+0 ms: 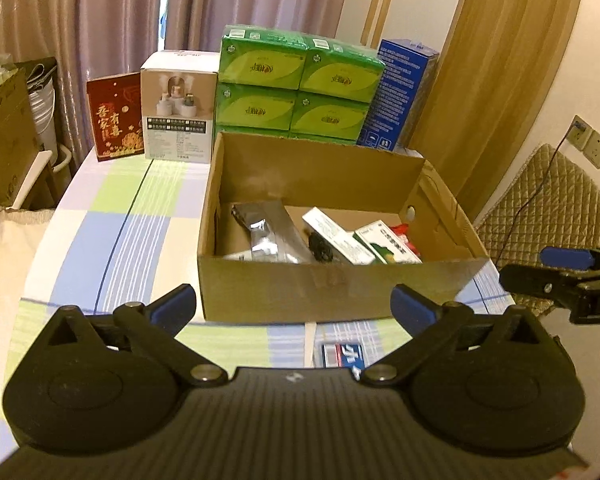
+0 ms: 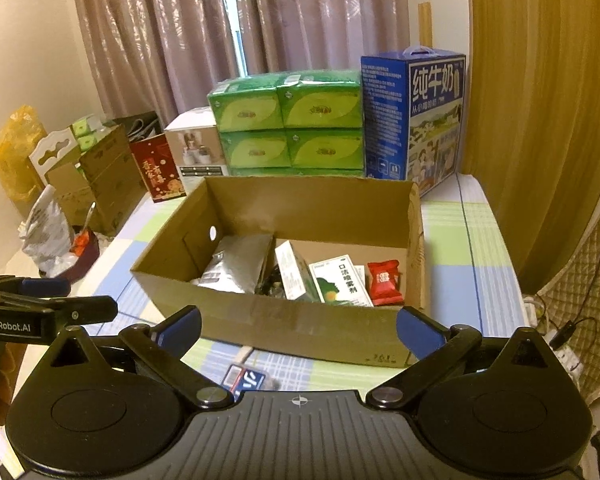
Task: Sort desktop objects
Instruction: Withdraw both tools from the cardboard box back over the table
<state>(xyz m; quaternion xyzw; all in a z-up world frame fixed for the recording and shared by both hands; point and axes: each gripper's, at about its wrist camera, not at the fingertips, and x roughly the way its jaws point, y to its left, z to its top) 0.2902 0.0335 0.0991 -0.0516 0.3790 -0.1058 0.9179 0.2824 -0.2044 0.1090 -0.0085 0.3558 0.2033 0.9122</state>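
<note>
Both the left tongs (image 1: 294,306) and the right tongs (image 2: 298,328) stand wide with nothing between them, hovering before the cardboard box (image 2: 300,330). Just below, on the desk (image 1: 112,240), lies a small blue-and-white packet (image 1: 342,354), not yet sorted. It looks light, flat and stiff; gripping across its short edges should suit. In the box lie a silver foil pouch (image 2: 236,264), medicine cartons and a red sweet (image 2: 384,282). A checked cloth covers the desk; green tissue packs (image 2: 288,120), a milk carton (image 2: 416,116) and curtains stand behind.
</note>
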